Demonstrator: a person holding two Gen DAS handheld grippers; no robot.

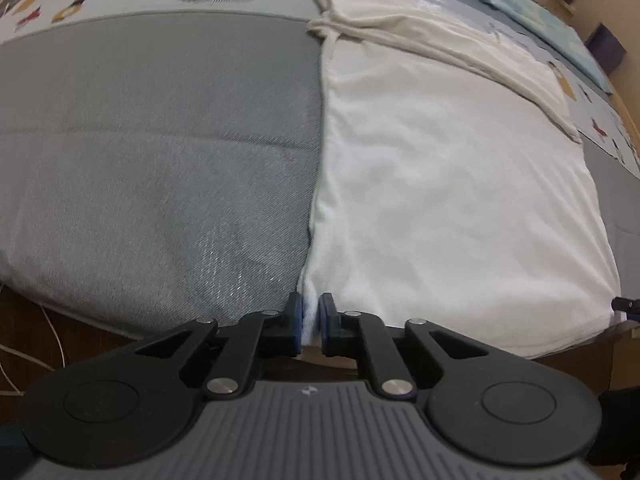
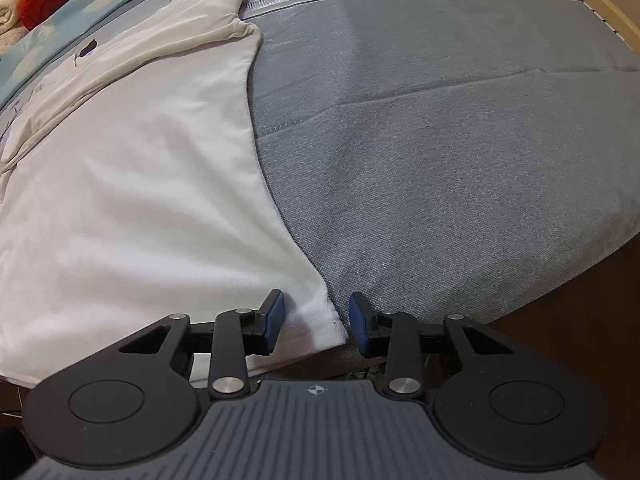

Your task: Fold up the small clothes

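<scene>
The white garment [image 1: 440, 184] is soft, matt, slightly fuzzy cloth; the grey mat [image 2: 440, 160] beneath is coarse woven fabric, matt and rough.

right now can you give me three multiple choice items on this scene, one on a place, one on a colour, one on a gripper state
1. Where does the white garment lie?
A. on the grey mat
B. on a wooden chair
C. inside a basket

2. What colour are the gripper pads?
A. red
B. blue
C. yellow

3. How does the left gripper stand?
A. wide open above the mat
B. shut on the garment's near corner
C. shut on nothing

Answers:
1 A, the white cloth is spread flat over the grey mat.
2 B, blue pads show on both grippers.
3 B, white cloth is pinched between its pads, while the right gripper stands open around the other corner.
</scene>
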